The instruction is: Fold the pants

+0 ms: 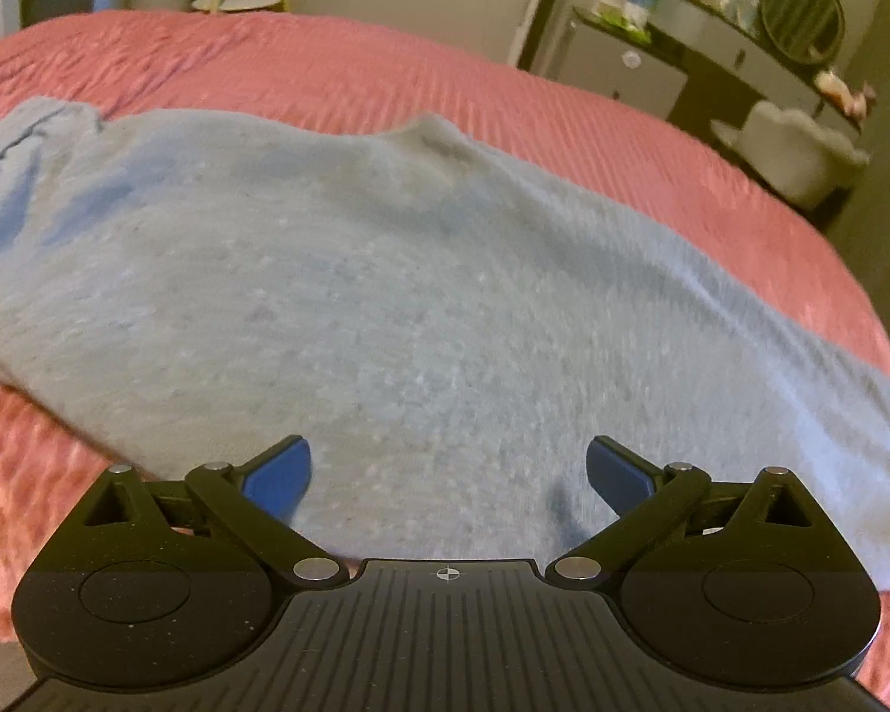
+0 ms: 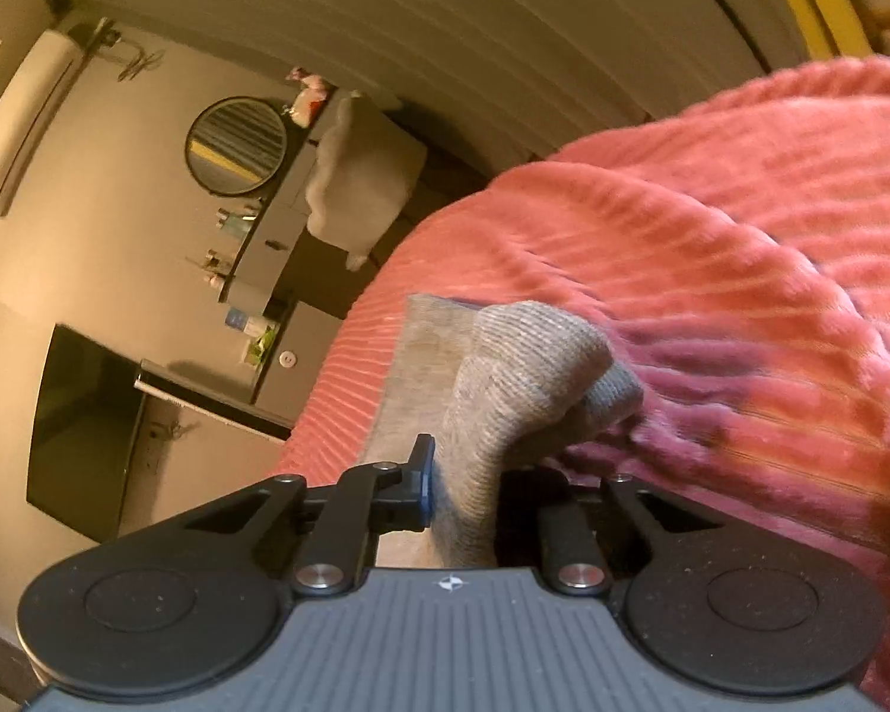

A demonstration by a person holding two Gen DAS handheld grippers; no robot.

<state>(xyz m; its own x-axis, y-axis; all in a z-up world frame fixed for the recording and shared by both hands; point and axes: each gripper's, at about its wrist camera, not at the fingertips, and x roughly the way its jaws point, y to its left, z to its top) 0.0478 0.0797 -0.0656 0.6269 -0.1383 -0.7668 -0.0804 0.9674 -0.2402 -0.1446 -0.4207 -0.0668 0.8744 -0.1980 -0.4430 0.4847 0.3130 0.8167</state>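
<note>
Light blue-grey pants (image 1: 385,296) lie spread across a pink ribbed bedspread (image 1: 385,71) in the left wrist view. My left gripper (image 1: 448,471) hovers just over the pants' near edge, open and empty, blue pads wide apart. In the right wrist view, my right gripper (image 2: 463,492) is shut on a bunched ribbed cuff of the pants (image 2: 522,380), lifted off the bedspread (image 2: 741,237). The camera there is rolled sideways. The right finger is hidden behind the cloth.
A dark vanity desk with a round mirror (image 1: 801,15) and a white fluffy chair (image 1: 795,148) stand beyond the bed's right edge. A small round table (image 1: 240,0) stands behind the bed. A dark cabinet (image 2: 83,427) is by the wall.
</note>
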